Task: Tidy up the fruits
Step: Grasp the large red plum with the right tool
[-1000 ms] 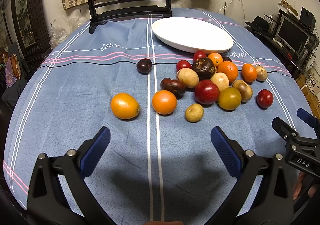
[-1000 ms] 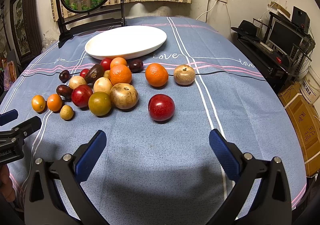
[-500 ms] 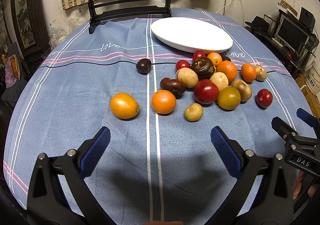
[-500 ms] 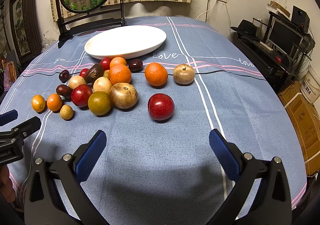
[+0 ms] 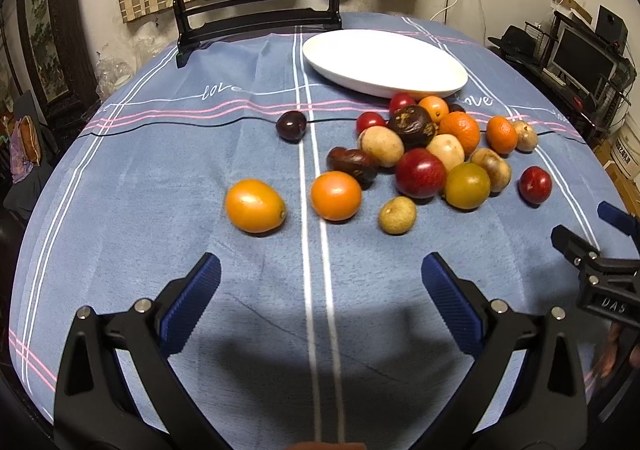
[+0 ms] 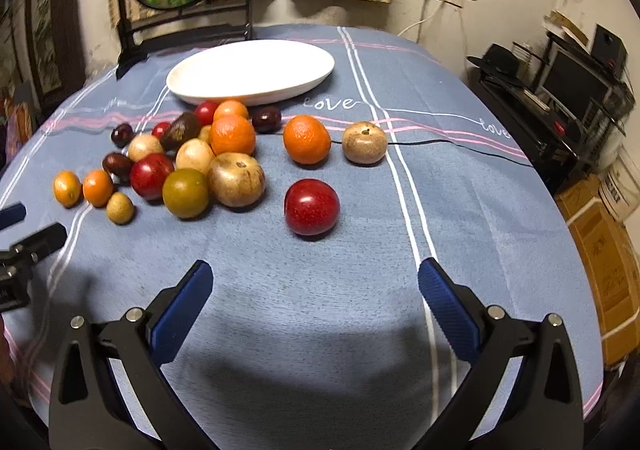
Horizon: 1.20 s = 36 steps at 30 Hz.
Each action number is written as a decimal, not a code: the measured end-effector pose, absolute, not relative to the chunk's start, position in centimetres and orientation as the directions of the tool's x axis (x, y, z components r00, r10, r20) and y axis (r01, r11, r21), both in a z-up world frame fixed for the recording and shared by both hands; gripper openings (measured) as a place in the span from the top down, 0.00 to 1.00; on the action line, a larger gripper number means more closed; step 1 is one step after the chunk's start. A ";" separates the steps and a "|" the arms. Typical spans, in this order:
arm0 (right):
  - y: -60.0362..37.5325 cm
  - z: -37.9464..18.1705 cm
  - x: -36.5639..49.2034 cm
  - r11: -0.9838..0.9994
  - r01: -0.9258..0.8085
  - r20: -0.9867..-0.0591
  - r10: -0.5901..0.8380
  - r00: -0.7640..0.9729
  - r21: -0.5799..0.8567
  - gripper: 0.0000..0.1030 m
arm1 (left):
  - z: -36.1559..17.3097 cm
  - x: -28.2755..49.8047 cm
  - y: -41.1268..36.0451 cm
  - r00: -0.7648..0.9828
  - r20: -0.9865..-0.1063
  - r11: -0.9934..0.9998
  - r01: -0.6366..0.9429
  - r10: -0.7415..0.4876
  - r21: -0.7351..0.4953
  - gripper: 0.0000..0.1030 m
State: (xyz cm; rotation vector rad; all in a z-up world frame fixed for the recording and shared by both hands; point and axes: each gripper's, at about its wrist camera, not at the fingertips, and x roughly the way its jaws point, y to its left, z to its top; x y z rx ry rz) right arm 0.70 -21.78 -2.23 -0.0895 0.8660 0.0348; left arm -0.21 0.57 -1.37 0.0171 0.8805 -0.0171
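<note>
Approx 18 fruits lie loose on bench, clustered just in front of empty white oval plate. Two orange ones sit apart at left; dark plum alone behind; red plum apart at right.

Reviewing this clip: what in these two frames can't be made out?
- Small dark fruit, left wrist view: mostly hidden behind the mandarin.
- Pale fruit, right wrist view: wedged behind the pile, type unreadable.
- Person's hand, left wrist view: blurred, cut by the edge.
- White plate: nothing visibly on it; far rim foreshortened.
</note>
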 end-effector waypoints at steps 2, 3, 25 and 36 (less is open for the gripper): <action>-21.9 -2.5 1.2 0.994 -0.071 -0.768 -0.018 0.641 -0.083 0.01 | -1.7 -0.1 0.8 0.629 -0.777 1.000 0.029 -0.016 0.004 0.02; -21.9 -2.5 1.5 0.993 -0.078 -0.771 -0.015 0.637 -0.084 0.01 | -1.9 0.0 0.9 0.627 -0.779 0.999 0.033 -0.019 0.002 0.02; -23.3 -4.4 7.3 0.990 -0.111 -0.822 0.134 0.554 0.087 0.62 | -3.2 4.8 2.0 0.583 -0.812 0.999 0.045 -0.035 -0.011 0.02; -23.4 -4.3 6.6 0.988 -0.116 -0.814 0.151 0.561 0.103 0.62 | -3.7 6.7 2.3 0.583 -0.812 0.999 0.043 -0.041 -0.019 0.02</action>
